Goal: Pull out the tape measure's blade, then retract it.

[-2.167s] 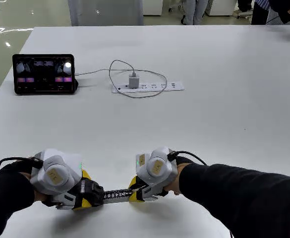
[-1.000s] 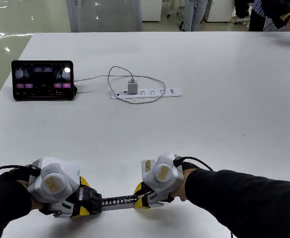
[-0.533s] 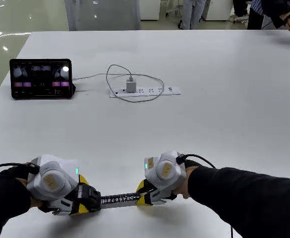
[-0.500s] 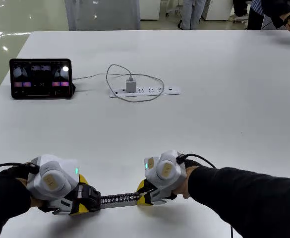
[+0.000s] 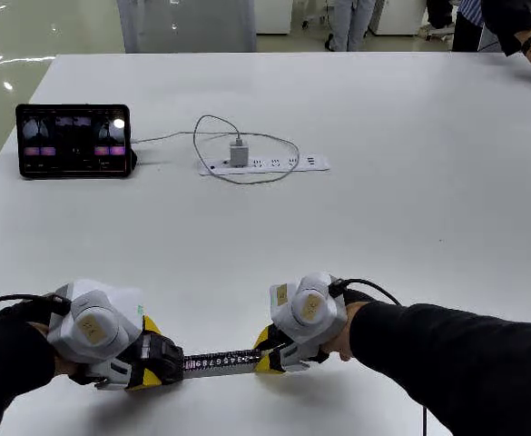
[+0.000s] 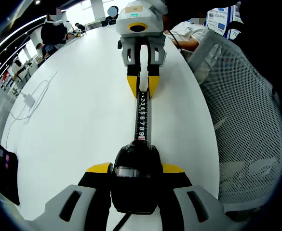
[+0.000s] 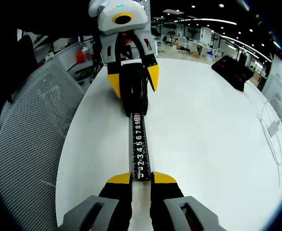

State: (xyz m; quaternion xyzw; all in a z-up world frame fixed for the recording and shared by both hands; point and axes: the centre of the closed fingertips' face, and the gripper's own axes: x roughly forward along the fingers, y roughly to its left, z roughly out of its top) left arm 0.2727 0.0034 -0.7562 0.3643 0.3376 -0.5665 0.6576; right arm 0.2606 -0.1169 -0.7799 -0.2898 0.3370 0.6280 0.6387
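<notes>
The tape measure's black case lies low near the table's front edge, with my left gripper shut around it. In the left gripper view the case sits between the yellow fingertips. A dark numbered blade runs from it to the right. My right gripper is shut on the blade's end. The right gripper view has the blade leading from my right gripper up to the case in the left gripper. About ten numbers show along the blade.
A tablet with a lit screen stands at the back left. A white power strip with a charger and looped cable lies mid-table. A grey mesh chair is just off the table's near edge. People stand at the far end.
My right gripper has moved to the right, away from the case, and more of the blade shows between the two grippers. The left gripper has held its place.
</notes>
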